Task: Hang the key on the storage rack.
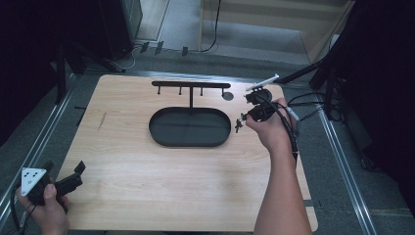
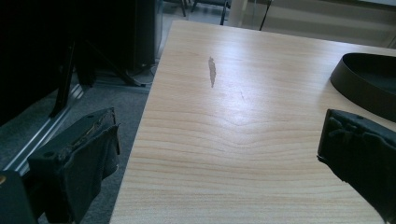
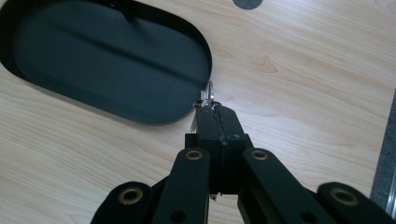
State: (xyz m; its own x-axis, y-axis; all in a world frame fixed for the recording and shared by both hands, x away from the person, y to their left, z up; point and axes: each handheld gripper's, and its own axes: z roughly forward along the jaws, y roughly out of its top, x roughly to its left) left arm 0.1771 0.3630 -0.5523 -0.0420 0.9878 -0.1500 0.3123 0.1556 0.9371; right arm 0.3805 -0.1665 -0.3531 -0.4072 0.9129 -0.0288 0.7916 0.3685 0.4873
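Small metal ring (image 3: 208,99) pinched in closed right gripper (image 3: 212,108) beside oval tray (image 3: 28,74); hanging on hook stand (image 1: 191,84) judged outstanding. Left gripper (image 1: 78,172) spread, idle.

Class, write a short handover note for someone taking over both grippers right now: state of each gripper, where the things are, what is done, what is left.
Right gripper: fingers shut on a small metal ring-like piece, held beside the right end of the black oval tray.
Left gripper: open, holding nothing, at the table's near left corner.
Hook rack: stands on the tray; its hooks look bare.
Done: the piece is gripped.
Left: probably hanging it on a hook or setting it in the tray; I cannot tell which.
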